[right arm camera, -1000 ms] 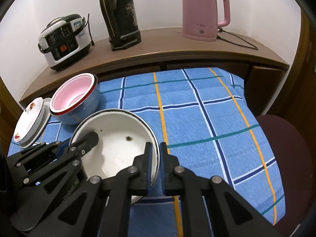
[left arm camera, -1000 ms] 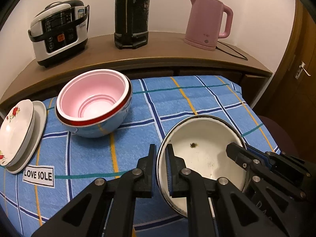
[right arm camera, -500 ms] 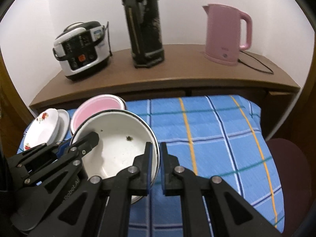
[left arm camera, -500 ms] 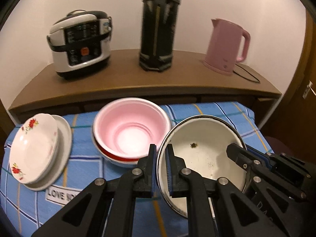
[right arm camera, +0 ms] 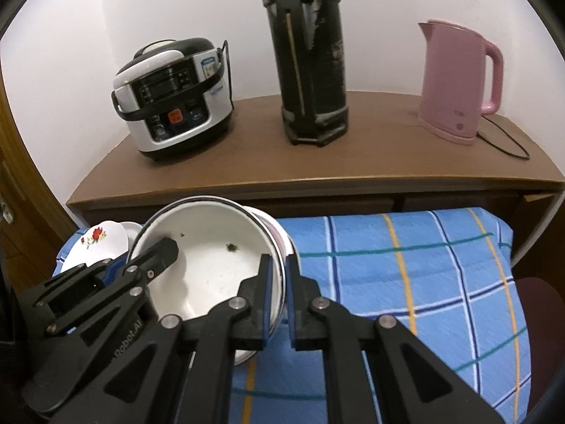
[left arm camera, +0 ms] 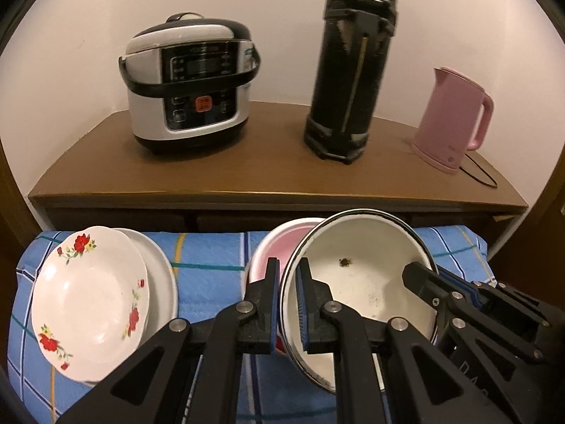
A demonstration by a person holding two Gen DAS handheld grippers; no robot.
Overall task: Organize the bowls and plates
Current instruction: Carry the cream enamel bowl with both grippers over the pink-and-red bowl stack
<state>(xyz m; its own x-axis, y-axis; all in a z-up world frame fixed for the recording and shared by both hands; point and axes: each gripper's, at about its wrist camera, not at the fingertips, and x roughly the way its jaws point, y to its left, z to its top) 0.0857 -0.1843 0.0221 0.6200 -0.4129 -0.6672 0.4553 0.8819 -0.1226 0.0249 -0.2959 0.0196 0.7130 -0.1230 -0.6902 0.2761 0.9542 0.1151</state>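
Blue cloth [right arm camera: 406, 265] open rightward | white bowl [left arm camera: 360, 282] (rim clamped) overlaps pink bowl [left arm camera: 279, 247]

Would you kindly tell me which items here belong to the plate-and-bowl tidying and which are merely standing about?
Part of the job:
- white bowl, gripped on opposite rims by the left tongs and right tongs
- pink bowl
- floral plate on a plain plate

Standing about:
- rice cooker
- black flask
- pink kettle
- checked cloth
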